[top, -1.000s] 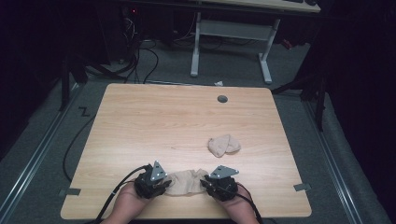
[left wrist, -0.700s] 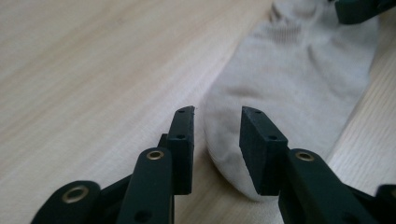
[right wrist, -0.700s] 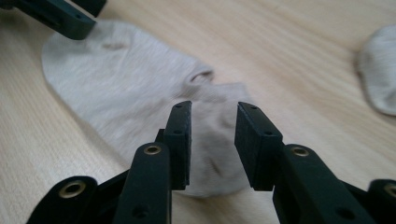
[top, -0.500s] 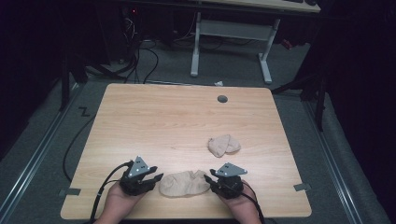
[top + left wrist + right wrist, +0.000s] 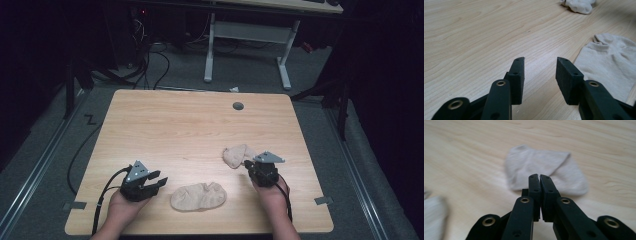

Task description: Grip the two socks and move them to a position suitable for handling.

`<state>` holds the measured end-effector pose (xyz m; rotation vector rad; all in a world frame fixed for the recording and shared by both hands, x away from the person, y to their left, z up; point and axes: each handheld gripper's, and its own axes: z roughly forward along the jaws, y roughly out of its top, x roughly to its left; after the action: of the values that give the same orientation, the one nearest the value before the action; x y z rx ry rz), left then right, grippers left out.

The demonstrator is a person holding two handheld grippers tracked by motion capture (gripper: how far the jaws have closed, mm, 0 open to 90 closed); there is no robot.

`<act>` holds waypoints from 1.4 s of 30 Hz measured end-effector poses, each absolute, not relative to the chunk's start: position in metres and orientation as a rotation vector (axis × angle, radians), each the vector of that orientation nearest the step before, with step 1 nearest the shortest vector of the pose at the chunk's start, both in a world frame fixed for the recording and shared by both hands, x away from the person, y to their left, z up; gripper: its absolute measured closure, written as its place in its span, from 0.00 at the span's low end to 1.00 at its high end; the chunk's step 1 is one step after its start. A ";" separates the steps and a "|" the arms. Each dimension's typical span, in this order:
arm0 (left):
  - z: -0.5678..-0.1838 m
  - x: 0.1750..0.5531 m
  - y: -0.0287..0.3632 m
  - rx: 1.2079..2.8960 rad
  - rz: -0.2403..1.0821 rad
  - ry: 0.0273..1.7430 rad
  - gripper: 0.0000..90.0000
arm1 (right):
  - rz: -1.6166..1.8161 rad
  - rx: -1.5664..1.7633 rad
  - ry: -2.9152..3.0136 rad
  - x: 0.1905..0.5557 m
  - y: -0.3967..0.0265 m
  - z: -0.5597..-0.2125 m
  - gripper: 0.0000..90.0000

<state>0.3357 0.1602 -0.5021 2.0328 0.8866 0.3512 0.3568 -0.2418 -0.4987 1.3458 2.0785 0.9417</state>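
- High view: my left gripper [image 5: 159,183] sits near the table's [image 5: 165,125] front edge, just left of the near sock [image 5: 198,196], apart from it. My right gripper [image 5: 248,165] is at the far sock [image 5: 237,155], tips at its near edge.
- Left gripper view: my left gripper [image 5: 540,68] has its jaws open, having just been opening; bare wood lies between them. The near sock [image 5: 609,65] lies flat to the right, untouched.
- Right gripper view: my right gripper [image 5: 540,178] has just snapped its jaws together, pads all but meeting. The far sock [image 5: 544,170] lies right behind the tips; I cannot tell whether any cloth is pinched.
- Change since a second ago: both grippers were pressed against the near sock from either side at the front edge. The left has since drawn off leftward; the right has crossed up and right to the far sock.
- Socks: the near one is flatter and more spread than before; the far one has kept its place, crumpled right of centre.
- Judgement: near sock released and laid out; work has passed to the second. Likely next, bring it over to pair. A lift would confirm the grip.
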 end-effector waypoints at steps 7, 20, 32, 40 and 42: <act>-0.502 0.335 0.162 2.024 0.370 0.899 0.62 | 0.829 1.424 2.043 0.399 -0.253 -0.502 1.00; -0.502 0.332 0.164 2.013 0.354 0.908 0.61 | 0.763 1.402 2.095 0.387 -0.249 -0.523 0.99; -0.505 0.328 0.150 2.060 0.342 0.867 0.59 | 0.854 1.336 2.061 0.363 -0.246 -0.513 0.96; -0.505 0.328 0.149 2.061 0.339 0.863 0.59 | 0.835 1.312 2.174 0.362 -0.236 -0.522 0.97; -0.506 0.328 0.149 2.061 0.340 0.864 0.59 | 0.836 1.278 2.219 0.359 -0.226 -0.523 0.97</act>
<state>0.3282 0.1485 -0.5058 2.0605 0.8640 0.3399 0.3593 -0.2261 -0.5226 1.2782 2.2189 0.8365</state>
